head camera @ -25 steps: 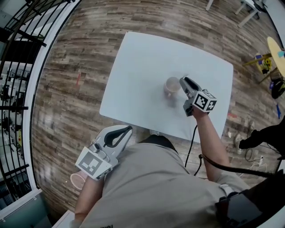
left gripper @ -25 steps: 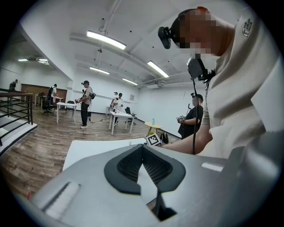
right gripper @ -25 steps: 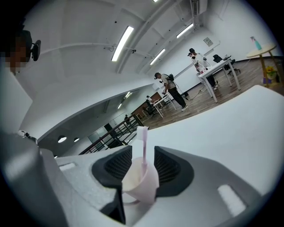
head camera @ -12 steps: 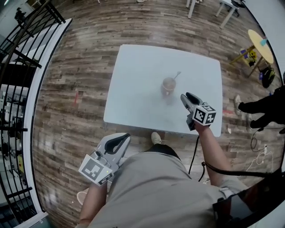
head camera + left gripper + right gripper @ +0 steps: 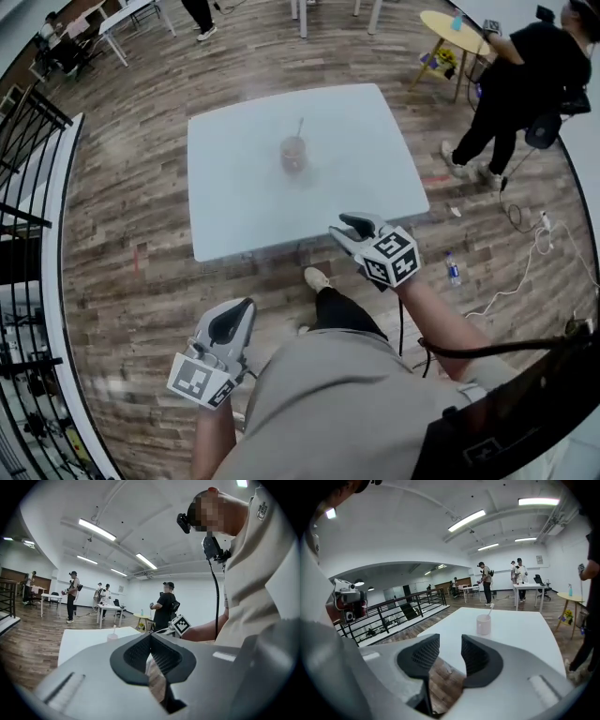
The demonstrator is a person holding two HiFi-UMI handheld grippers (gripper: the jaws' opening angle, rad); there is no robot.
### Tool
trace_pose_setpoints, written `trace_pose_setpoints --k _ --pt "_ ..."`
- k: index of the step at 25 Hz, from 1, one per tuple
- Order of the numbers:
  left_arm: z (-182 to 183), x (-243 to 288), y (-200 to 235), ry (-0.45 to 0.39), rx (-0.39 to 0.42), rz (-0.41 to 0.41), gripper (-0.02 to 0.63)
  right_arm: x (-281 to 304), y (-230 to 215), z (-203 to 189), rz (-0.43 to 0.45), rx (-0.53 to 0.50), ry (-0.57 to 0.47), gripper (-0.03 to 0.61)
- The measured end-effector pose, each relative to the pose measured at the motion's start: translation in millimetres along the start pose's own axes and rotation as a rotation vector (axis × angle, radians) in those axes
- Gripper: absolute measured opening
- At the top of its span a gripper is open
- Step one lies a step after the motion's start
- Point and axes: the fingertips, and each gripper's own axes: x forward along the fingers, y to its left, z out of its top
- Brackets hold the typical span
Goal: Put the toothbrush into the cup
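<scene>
A pinkish cup (image 5: 293, 156) stands upright near the middle of the white table (image 5: 234, 197), with the toothbrush (image 5: 300, 126) leaning out of its rim. My right gripper (image 5: 346, 228) hangs off the table's near edge, open and empty, well short of the cup. In the right gripper view the cup (image 5: 483, 624) and toothbrush (image 5: 490, 609) sit beyond the parted jaws of my right gripper (image 5: 450, 645). My left gripper (image 5: 243, 310) is low by my left side over the floor, and in the left gripper view my left gripper (image 5: 151, 636) is shut and empty, with the cup (image 5: 112, 638) small behind it.
A person in black (image 5: 522, 82) stands at the right beside a round yellow table (image 5: 454, 30). A black railing (image 5: 26, 216) runs along the left. A bottle (image 5: 453, 269) and cables (image 5: 525, 246) lie on the wood floor. More people and desks (image 5: 520, 590) fill the far room.
My right gripper has drawn back from the cup to beyond the table's near edge. I have moved away from the table, and the toothbrush now stands in the cup. The left gripper stays low.
</scene>
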Motion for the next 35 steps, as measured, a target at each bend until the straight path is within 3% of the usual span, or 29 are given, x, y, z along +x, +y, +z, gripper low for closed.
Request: trace_pose_setpoints --k 8,16,22,29,35 --pt "-25.4 7.2 -90.0 0.027 -0.017 -0.153 0.006 -107.0 63.8 -28.3 -0.006 -0.035 0.019 0.132" --pt "-29.3 21.7 -166.4 0.041 0.016 -0.199 0.006 -188.6 96.5 -34.9 0.038 -0.130 -0.030 0.132" --pt "-24.2 55.8 -249.3 0.032 0.027 -0.213 0.006 -273.4 87.4 -58.2 0.039 -0.206 -0.044 0.129" --pt "-27.9 85.7 -367.2 0.049 0.034 -0.230 0.006 -383.0 63.6 -105.1 0.045 -0.179 -0.078 0.122" --pt "-37.9 86.4 -420.3 0.116 0.049 -0.247 0.006 -435.0 60.6 -123.0 0.039 -0.154 -0.132 0.118"
